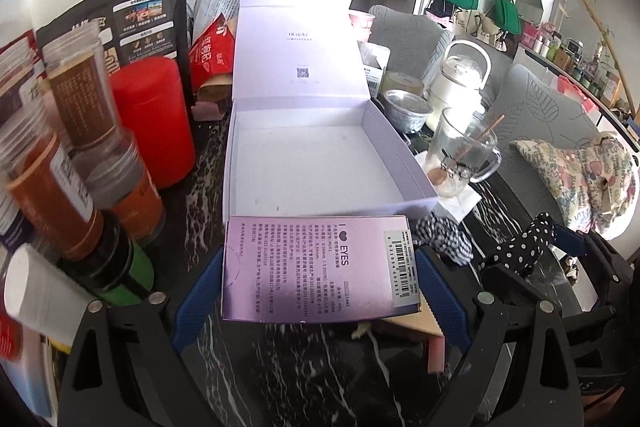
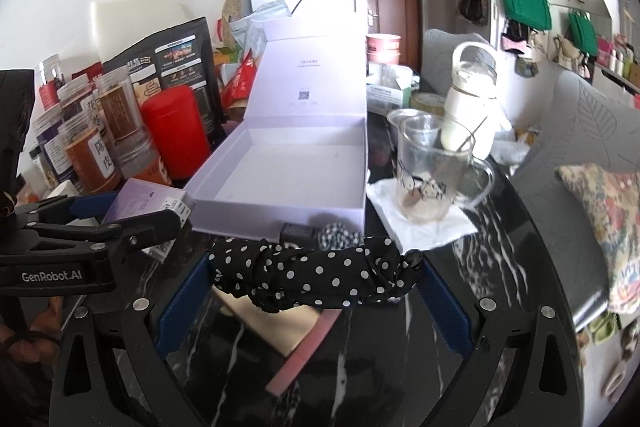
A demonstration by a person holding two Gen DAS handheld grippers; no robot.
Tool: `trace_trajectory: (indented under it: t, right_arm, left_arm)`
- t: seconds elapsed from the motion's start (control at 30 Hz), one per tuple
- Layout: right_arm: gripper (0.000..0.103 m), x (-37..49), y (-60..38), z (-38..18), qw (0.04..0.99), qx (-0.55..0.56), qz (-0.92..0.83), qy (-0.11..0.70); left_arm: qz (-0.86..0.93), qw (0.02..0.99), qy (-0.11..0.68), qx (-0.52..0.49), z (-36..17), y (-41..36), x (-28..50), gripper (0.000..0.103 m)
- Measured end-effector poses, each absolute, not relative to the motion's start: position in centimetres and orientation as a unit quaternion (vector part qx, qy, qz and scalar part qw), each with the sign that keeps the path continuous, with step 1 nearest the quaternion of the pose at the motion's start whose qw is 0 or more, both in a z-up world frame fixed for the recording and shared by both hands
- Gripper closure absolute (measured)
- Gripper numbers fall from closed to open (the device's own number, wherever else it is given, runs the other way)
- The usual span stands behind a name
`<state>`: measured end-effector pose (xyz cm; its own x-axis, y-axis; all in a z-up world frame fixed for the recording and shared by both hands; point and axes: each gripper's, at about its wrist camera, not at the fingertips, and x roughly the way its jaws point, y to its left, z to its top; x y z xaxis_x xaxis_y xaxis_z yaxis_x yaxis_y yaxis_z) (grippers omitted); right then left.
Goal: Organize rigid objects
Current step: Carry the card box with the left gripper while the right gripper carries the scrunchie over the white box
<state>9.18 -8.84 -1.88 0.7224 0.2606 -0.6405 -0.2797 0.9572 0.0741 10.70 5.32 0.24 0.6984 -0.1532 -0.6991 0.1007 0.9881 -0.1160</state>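
Note:
My left gripper [image 1: 320, 267] is shut on a flat purple "I love EYES" box [image 1: 316, 267], its blue pads [image 1: 198, 291] pressing both short ends. It hangs just in front of the open white box [image 1: 248, 163], whose lid stands up behind. In the right wrist view my right gripper [image 2: 316, 267] is shut on a black polka-dot headband [image 2: 312, 279] stretched between its blue pads [image 2: 444, 307]. The white box [image 2: 224, 183] lies ahead and to the left. The left gripper [image 2: 132, 215] with the purple box [image 2: 140, 199] shows at the left there.
Spice jars [image 1: 68, 171] and a red canister [image 1: 152, 119] crowd the left of the black marble table [image 1: 304, 367]. A glass mug [image 2: 428, 171] on a napkin stands right of the white box. A checkered cloth item [image 2: 340, 233] and a tan-and-pink notebook [image 2: 280, 327] lie below the grippers.

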Motion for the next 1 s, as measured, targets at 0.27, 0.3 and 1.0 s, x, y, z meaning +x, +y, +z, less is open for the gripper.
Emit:
trace_trajectory:
  t: [0.27,0.3,1.0]
  right_arm:
    - [0.004,12.2,-8.6,-1.1,0.931,-0.024,0.155,0.329]
    - [0.004,12.7,-8.5,-1.0,0.932,-0.024,0.156,0.327]
    - [0.004,22.2,-6.9,1.4,0.94,-0.049,0.176,0.287]
  left_arm:
    - [-0.052,0.927,0.371,-0.027,1.0,5.7,14.2,0.009]
    - [-0.051,0.928,0.369,-0.025,1.1,5.7,14.6,0.009]
    - [0.007,0.946,0.324,0.007,3.8,6.9,24.1,0.009]
